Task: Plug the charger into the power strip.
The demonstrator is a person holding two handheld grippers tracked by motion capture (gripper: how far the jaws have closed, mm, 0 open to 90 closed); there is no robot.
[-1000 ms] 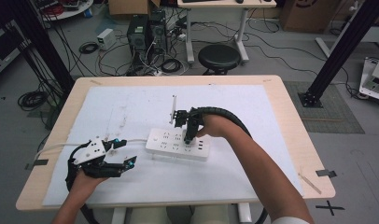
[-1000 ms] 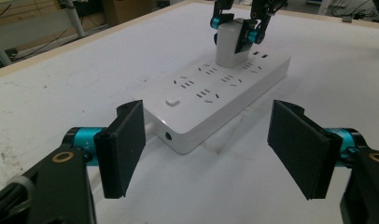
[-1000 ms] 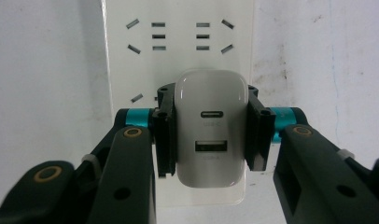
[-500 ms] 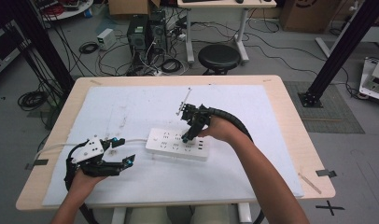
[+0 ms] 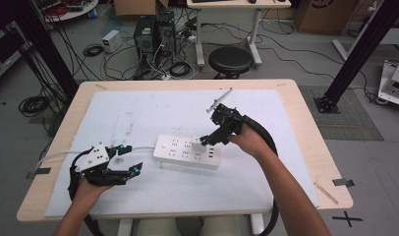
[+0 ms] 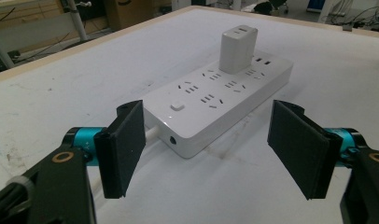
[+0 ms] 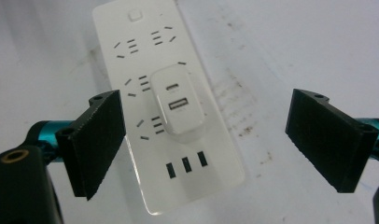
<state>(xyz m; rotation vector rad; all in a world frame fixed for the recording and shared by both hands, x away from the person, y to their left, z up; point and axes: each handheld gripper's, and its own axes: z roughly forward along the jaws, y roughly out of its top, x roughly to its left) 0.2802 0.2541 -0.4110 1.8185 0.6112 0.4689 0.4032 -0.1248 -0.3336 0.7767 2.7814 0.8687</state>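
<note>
White power strip point(image 5: 187, 152) lies flat near the middle of the white mat point(image 5: 138, 113) on the wooden table point(image 5: 310, 147); its cord leaves the end at 9 o'clock; white charger block point(image 5: 196, 143) plugged upright into the strip, toward its 3 o'clock half; two ports visible on the charger top in the right gripper view. Right gripper point(image 5: 206, 140) hangs over the charger, jaws spread wide, nothing between them, charger seen in the gap but untouched; right hand point(image 5: 249, 140) at 3 o'clock of the strip. Left gripper point(image 5: 131, 158) at 8 o'clock of the strip, jaws released and empty, aimed at the strip's switch end; close but apart from it.
</note>
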